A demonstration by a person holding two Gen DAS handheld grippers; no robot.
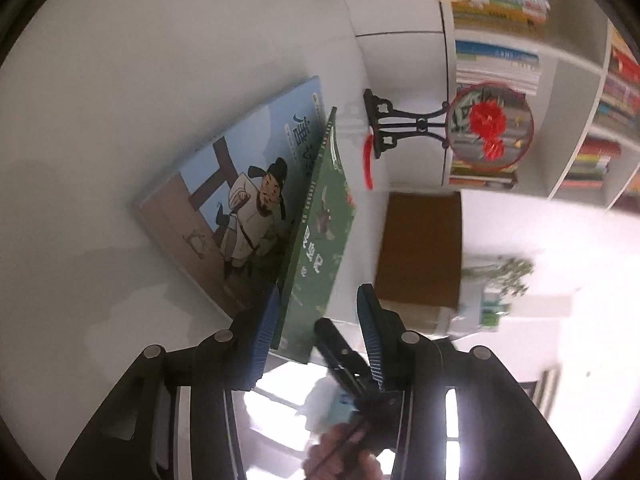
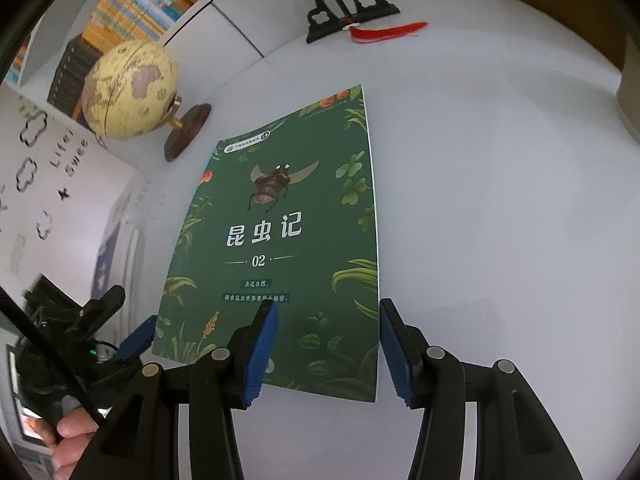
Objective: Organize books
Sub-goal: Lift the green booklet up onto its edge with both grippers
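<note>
A green book with a beetle on its cover (image 2: 276, 240) lies over the white table; in the left wrist view the green book (image 1: 320, 236) shows nearly edge-on, resting partly on a blue picture book (image 1: 224, 200). My left gripper (image 1: 318, 320) is open, its jaws on either side of the green book's near corner. Its blue fingertips (image 2: 138, 338) show at the book's left edge in the right wrist view. My right gripper (image 2: 326, 350) is open over the book's near edge, touching nothing that I can tell.
A yellow globe (image 2: 130, 88) on a wooden base stands left of the books. A black fan stand with a red tassel (image 2: 348, 8) and round fan (image 1: 490, 126) sits behind. A brown box (image 1: 420, 248) and bookshelves (image 1: 576, 80) lie beyond.
</note>
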